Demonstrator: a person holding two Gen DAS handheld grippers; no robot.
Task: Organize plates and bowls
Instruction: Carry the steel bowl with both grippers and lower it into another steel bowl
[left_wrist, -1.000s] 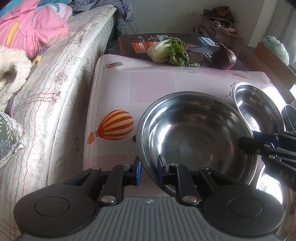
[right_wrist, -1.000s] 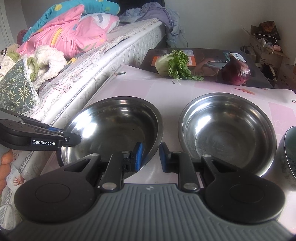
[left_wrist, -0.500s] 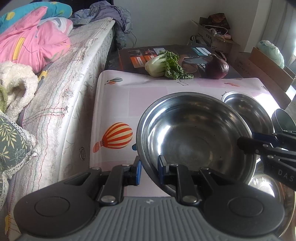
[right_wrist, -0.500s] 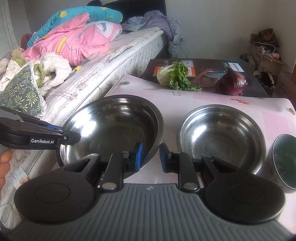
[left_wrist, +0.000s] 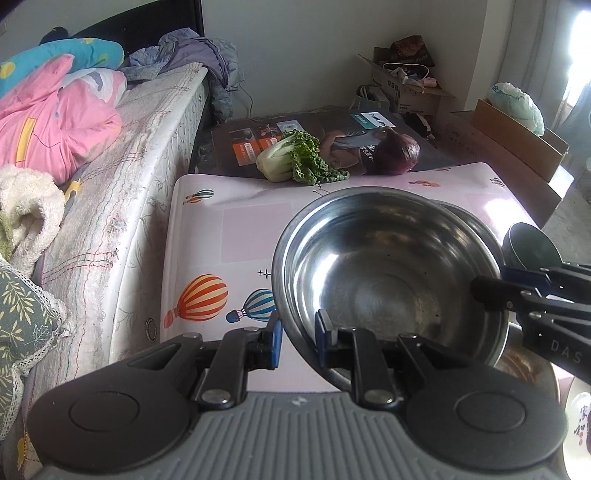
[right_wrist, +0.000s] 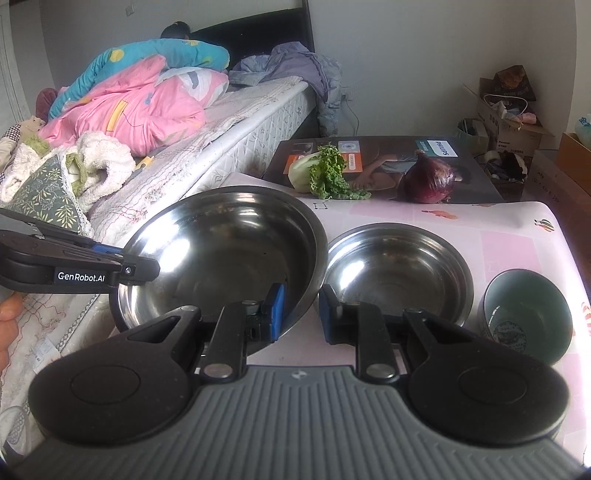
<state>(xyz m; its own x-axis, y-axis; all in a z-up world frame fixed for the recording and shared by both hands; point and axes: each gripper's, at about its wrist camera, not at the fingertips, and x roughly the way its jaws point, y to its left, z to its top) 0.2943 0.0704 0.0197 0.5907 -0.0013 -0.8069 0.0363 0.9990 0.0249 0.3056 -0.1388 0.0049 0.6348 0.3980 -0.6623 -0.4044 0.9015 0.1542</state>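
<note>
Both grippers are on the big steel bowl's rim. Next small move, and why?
Probably carry the big bowl right, over the smaller steel bowl, to nest it. The left gripper and right gripper each clamp its rim, and the smaller bowl sits empty beside it.

Bok choy (right_wrist: 321, 173) and red onion (right_wrist: 430, 181) rest on a box (right_wrist: 472, 173).

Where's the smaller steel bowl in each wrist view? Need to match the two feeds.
Left wrist: smaller steel bowl right of centre, only its rim showing behind the held large steel bowl.
Right wrist: right of centre, in full view, on the table between the large steel bowl and the green bowl.
Shared landmark: red onion at the table's far edge.
</note>
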